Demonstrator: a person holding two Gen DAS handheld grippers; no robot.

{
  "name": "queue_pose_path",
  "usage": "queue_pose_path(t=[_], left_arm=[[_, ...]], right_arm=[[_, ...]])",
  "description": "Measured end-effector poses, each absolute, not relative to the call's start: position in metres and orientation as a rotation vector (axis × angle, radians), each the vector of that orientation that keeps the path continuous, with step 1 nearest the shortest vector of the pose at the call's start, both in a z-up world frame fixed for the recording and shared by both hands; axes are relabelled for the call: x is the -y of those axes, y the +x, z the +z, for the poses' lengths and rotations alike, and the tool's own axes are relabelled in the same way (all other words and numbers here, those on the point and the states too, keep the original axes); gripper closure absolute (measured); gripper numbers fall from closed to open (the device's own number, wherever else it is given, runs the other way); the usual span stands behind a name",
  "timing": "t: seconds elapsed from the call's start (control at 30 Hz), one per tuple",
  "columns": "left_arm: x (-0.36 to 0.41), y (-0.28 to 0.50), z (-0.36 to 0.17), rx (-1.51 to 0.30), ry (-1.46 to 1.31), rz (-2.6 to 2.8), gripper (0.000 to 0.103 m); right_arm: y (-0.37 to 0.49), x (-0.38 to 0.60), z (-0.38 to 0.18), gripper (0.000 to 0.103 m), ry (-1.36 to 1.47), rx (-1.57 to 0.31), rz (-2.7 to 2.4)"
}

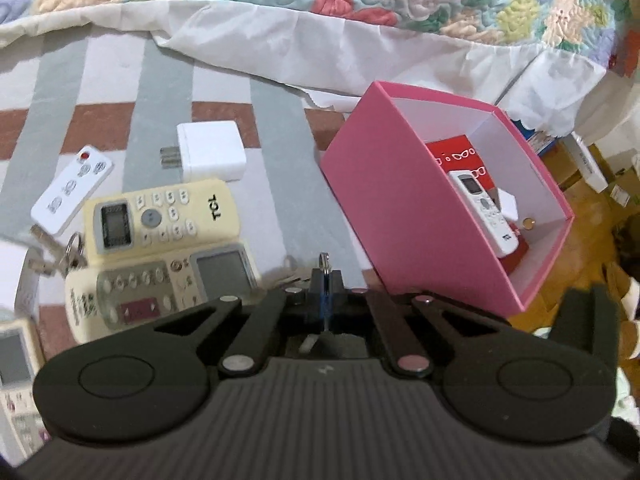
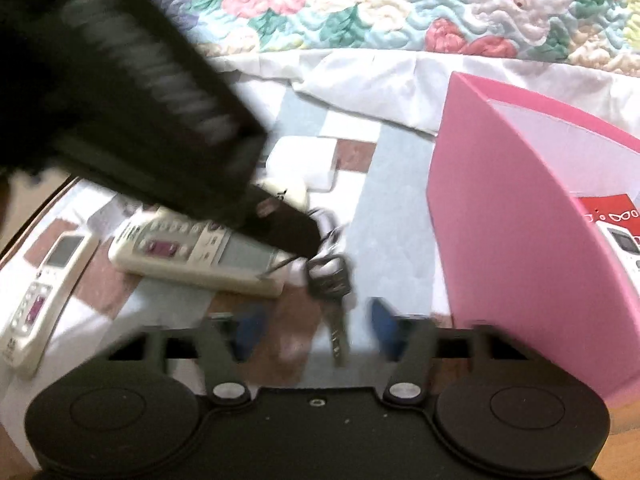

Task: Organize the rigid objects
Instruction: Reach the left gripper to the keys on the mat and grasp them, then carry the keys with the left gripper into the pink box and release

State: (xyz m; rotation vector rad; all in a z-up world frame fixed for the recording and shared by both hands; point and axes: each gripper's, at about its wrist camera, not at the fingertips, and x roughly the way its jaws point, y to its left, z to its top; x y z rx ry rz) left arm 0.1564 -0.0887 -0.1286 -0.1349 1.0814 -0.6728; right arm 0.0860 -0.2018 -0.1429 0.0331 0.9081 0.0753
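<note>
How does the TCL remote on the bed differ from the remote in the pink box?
The TCL remote is yellowed cream and lies flat on the striped sheet; the boxed remote is whiter, looks slimmer, and rests inside the pink box on a red packet. Both show a screen above buttons.

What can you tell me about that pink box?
The pink box looks like stiff cardboard, pink outside and white inside, with no lid on. It sits open-topped on the striped bedsheet near the bed's edge. Inside lie a white remote, a red card printed with glasses and a small round gold piece.
</note>
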Motion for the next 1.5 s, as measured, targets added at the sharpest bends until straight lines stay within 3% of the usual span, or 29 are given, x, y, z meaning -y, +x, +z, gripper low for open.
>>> queue_pose_path(t=[0.07,0.57,0.93,1.17,1.5], left_arm=[[0.083,0.152,-0.124,-1.100,-0.153,-0.669,0.103],[0.080,0.099,-0.031,-0.898,-0.186,-0.793,0.102],[0.147,0.082,0.021,-0.845,-0.051,-0.917,0.102],[0.197,0.096,0.007,-0.917,-0.043,-0.937,0.102],[0.253,0.140,-0.067,-1.147,-0.131,-0.868,0.103]], right_arm=[[0.080,0.208,-0.134,0.090,0.073,-0.898,0.114],[0.048,0.212,-0.042,0.091,0.019,-0.741,0.231],[0.021,0.274,0.011,0.091,0.020,-0.678,0.208],[0.022,0.313,0.004,0.094,0.022,-0.716,0.100],[0.056,0.367,-0.047,0.095,0.080,-0.894,-0.003]])
